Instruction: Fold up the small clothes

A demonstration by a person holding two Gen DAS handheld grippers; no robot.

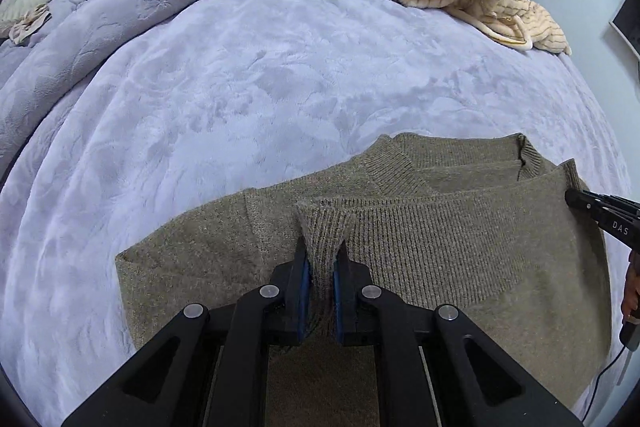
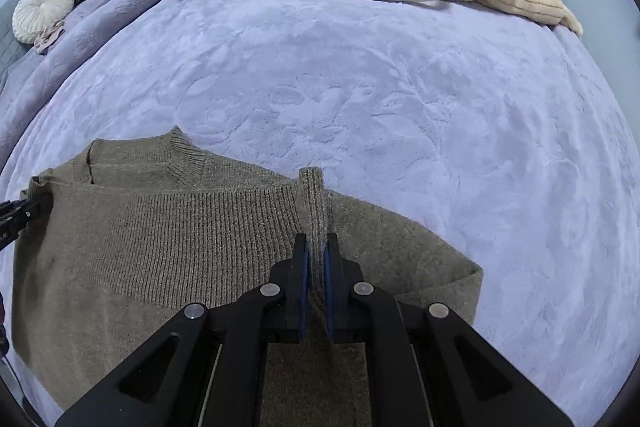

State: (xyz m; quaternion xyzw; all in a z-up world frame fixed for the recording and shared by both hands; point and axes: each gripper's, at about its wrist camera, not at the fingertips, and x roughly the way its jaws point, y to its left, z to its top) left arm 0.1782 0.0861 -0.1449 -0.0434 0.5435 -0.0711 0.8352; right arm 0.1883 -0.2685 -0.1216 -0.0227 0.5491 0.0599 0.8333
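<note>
Our left gripper (image 1: 320,259) and right gripper (image 2: 316,255) pinch the sweater (image 1: 440,227) hem; uneven lowering onto the collar could skew our fold.

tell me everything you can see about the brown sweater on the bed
The sweater is an olive-brown knit, fuzzy on the body, with a ribbed hem and a ribbed collar. It lies on the lavender bedspread, its hem half brought over toward the collar. The left gripper and right gripper are each shut on a pinch of the ribbed hem, holding that edge raised.
</note>
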